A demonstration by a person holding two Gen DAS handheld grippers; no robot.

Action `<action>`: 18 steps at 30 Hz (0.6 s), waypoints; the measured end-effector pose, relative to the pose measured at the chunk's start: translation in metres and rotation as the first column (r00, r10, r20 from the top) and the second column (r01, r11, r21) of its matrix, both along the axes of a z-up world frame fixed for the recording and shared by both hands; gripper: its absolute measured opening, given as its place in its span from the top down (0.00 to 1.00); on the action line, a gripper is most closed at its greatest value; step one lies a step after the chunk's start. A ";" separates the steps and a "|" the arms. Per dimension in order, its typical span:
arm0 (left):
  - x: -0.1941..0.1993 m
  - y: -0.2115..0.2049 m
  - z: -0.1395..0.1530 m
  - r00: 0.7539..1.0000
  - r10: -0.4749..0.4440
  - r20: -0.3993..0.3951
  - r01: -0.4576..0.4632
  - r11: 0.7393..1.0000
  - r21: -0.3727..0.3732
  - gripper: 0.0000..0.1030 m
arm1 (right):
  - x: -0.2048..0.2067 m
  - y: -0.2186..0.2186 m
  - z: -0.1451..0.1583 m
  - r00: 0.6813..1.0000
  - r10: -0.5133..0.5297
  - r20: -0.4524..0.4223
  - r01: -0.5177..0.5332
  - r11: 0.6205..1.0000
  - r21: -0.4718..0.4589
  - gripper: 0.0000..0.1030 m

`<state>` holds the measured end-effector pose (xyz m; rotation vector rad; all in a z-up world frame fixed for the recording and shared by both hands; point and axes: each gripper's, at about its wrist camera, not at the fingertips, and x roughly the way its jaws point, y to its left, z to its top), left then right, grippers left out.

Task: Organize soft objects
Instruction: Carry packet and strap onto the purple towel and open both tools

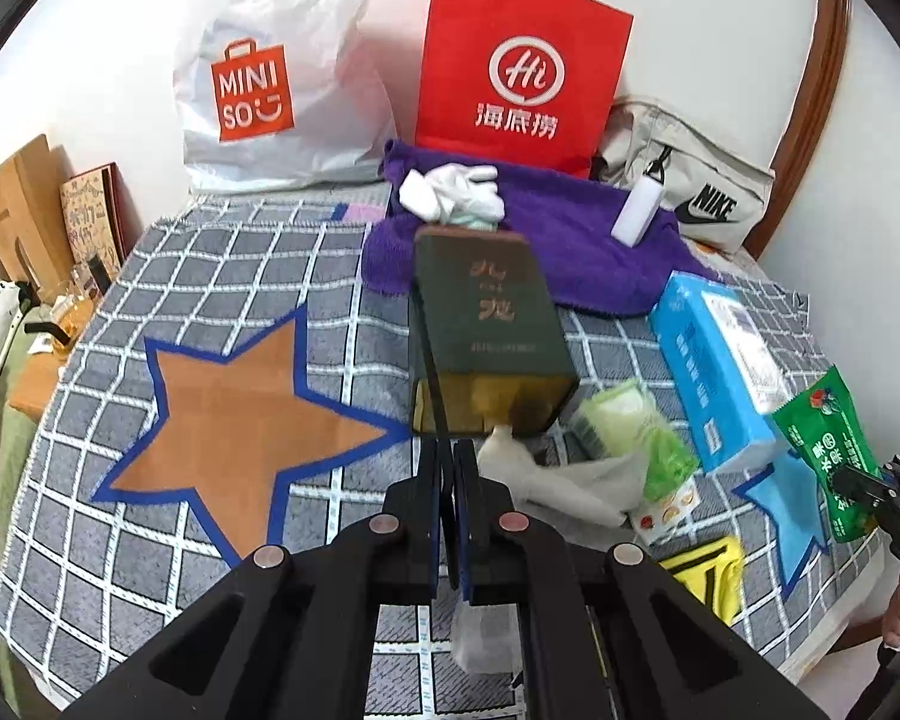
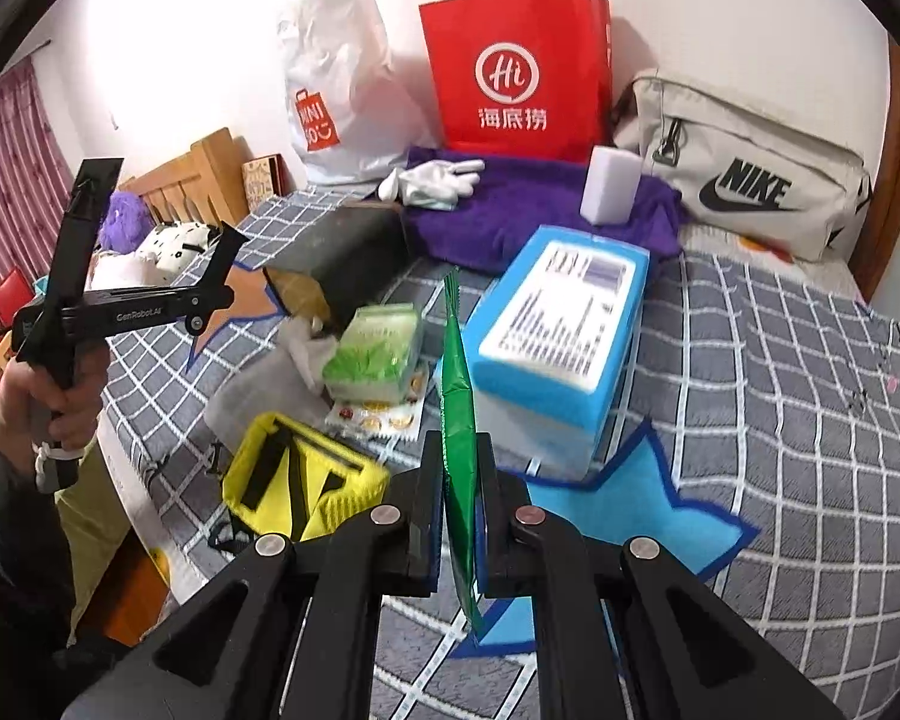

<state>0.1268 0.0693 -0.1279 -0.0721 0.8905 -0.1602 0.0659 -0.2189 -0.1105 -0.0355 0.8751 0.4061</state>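
Note:
My left gripper [image 1: 450,450] is shut on a thin black edge strip of the dark green paper bag [image 1: 492,312], which lies on its side with its open brown end [image 2: 300,294] facing me. My right gripper [image 2: 457,444] is shut on a green snack packet [image 2: 459,396], seen edge-on between the fingers. The same packet [image 1: 828,450] shows at the right of the left wrist view. White gloves [image 1: 450,192] and a white sponge block [image 1: 636,210] lie on a purple towel [image 1: 570,258].
On the checked bedspread [image 1: 210,252] lie a blue tissue pack [image 2: 558,324], a green wipes pack [image 2: 378,348], a yellow pouch [image 2: 294,480] and crumpled white plastic [image 1: 570,480]. A red paper bag [image 2: 510,72], a white Miniso bag [image 1: 270,78] and a Nike bag [image 2: 750,180] stand against the wall.

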 end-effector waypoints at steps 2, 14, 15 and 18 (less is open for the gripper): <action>0.003 -0.001 0.006 1.000 0.005 0.004 -0.005 1.000 0.005 0.95 | 0.007 0.000 0.005 1.000 -0.007 0.008 0.007 1.000 0.000 0.92; 0.039 -0.012 0.039 0.999 0.008 0.039 -0.008 1.000 0.010 0.95 | 0.070 -0.004 0.032 0.997 -0.057 0.050 0.058 0.998 -0.003 0.92; 0.044 -0.013 0.042 0.999 0.006 0.043 -0.006 1.000 0.011 0.95 | 0.076 -0.004 0.034 0.997 -0.063 0.052 0.063 0.998 -0.002 0.92; 0.056 -0.017 0.048 0.999 0.006 0.049 -0.007 1.000 0.016 0.95 | 0.098 -0.008 0.037 0.995 -0.083 0.052 0.083 0.997 0.003 0.92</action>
